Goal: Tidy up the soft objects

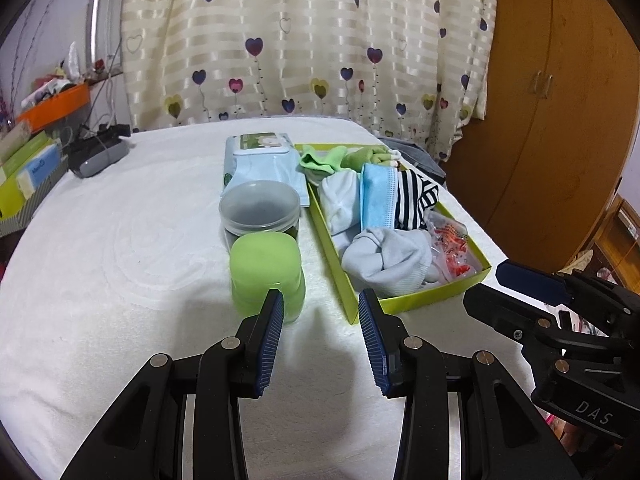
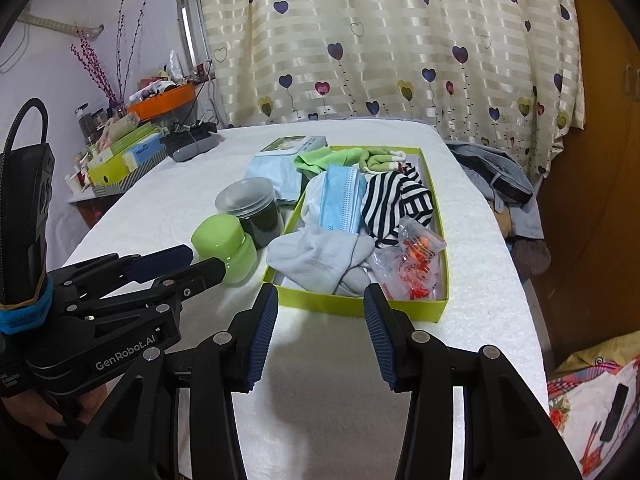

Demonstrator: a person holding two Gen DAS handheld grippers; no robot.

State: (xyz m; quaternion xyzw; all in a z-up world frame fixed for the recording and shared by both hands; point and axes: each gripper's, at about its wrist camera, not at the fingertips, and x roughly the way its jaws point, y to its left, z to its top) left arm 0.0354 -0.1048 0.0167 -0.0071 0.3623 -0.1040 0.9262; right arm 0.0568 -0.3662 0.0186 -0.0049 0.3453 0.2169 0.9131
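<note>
A lime-green box (image 1: 420,300) (image 2: 352,304) lies on the white towel-covered table. In it are a grey-blue sock bundle (image 1: 388,260) (image 2: 320,256), a blue face-mask stack (image 1: 378,200) (image 2: 340,200), a black-and-white striped cloth (image 1: 416,196) (image 2: 396,196), green socks (image 1: 324,160) (image 2: 332,158) and a clear bag of orange pieces (image 1: 452,244) (image 2: 412,256). My left gripper (image 1: 320,300) (image 2: 204,262) is open and empty, just short of the box's near left corner and a green jar (image 1: 264,268) (image 2: 222,240). My right gripper (image 2: 322,296) (image 1: 496,284) is open and empty before the box's front wall.
Behind the green jar stand a clear-lidded dark jar (image 1: 260,208) (image 2: 248,200) and a wipes pack (image 1: 260,148) (image 2: 288,144). A dark device (image 1: 96,154) (image 2: 192,146) sits at the back left corner. Clothes (image 2: 492,176) pile past the table's right edge. A wooden wardrobe (image 1: 560,100) is at the right.
</note>
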